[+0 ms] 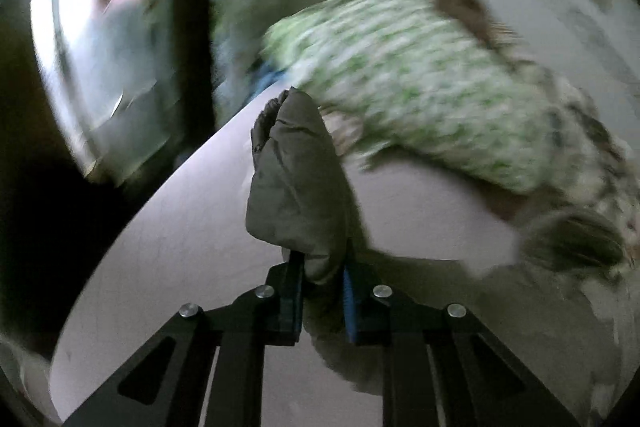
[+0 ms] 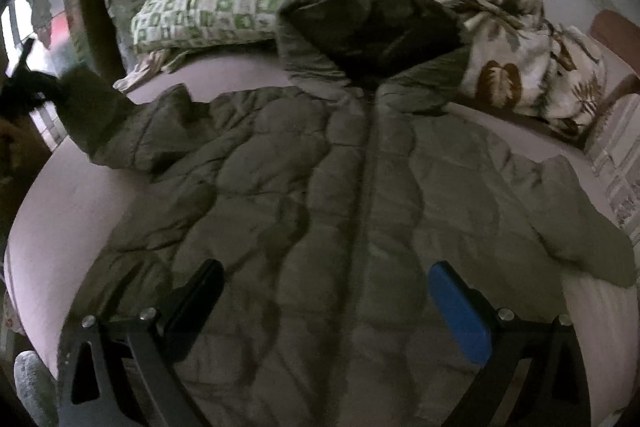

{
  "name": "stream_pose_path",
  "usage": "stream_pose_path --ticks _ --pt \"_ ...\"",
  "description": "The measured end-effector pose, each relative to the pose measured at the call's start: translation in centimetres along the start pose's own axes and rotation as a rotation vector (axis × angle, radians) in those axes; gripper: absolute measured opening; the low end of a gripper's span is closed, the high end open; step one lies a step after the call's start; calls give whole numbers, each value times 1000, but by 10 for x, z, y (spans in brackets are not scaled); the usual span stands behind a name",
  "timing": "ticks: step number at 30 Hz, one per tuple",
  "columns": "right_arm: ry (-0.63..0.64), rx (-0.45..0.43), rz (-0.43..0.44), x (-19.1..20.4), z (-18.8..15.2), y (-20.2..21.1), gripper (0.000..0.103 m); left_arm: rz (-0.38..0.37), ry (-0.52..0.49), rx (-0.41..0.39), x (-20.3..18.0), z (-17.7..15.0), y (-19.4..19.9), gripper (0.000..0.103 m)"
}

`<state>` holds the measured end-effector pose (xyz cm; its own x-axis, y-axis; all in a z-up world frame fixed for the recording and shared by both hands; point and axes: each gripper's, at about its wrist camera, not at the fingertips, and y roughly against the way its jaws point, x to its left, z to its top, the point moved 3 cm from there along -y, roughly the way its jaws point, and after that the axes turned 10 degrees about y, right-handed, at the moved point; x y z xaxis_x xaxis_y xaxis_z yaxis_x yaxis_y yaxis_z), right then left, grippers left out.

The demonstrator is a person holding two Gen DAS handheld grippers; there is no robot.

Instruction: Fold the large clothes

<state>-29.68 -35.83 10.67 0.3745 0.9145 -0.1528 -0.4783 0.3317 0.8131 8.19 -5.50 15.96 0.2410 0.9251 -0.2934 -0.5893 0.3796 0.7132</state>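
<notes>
An olive-grey quilted puffer jacket (image 2: 340,195) lies spread front-up on the bed, its hood (image 2: 372,23) at the far end and its zip running down the middle. My right gripper (image 2: 326,303) is open and empty, hovering over the jacket's lower part. My left gripper (image 1: 322,291) is shut on the end of the jacket's left sleeve (image 1: 296,179), which stands up from between the jaws. That left gripper also shows in the right wrist view (image 2: 28,87) at the far left, lifting the sleeve (image 2: 100,115).
The bed sheet (image 2: 72,203) is pale pink. A green-and-white checked pillow (image 2: 208,7) and a leaf-print blanket (image 2: 500,39) lie by the jacket's hood. A window (image 1: 72,39) and a dark upright post (image 1: 192,15) stand past the bed's left edge.
</notes>
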Motion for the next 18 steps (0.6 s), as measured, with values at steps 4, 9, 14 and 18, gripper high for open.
stream_pose_path --ticks 4,9,14,18 --pt "-35 1 -27 -23 -1 0 103 -128 -153 -19 -82 -10 43 16" --pt "-74 -4 -79 -55 -9 5 103 -320 -274 57 -186 -48 64 16" --pt "-107 -16 -117 -87 -23 16 103 -406 -415 100 -284 -102 63 16" --pt "-154 -25 -143 -115 -36 21 103 -461 -487 186 -349 -159 51 16"
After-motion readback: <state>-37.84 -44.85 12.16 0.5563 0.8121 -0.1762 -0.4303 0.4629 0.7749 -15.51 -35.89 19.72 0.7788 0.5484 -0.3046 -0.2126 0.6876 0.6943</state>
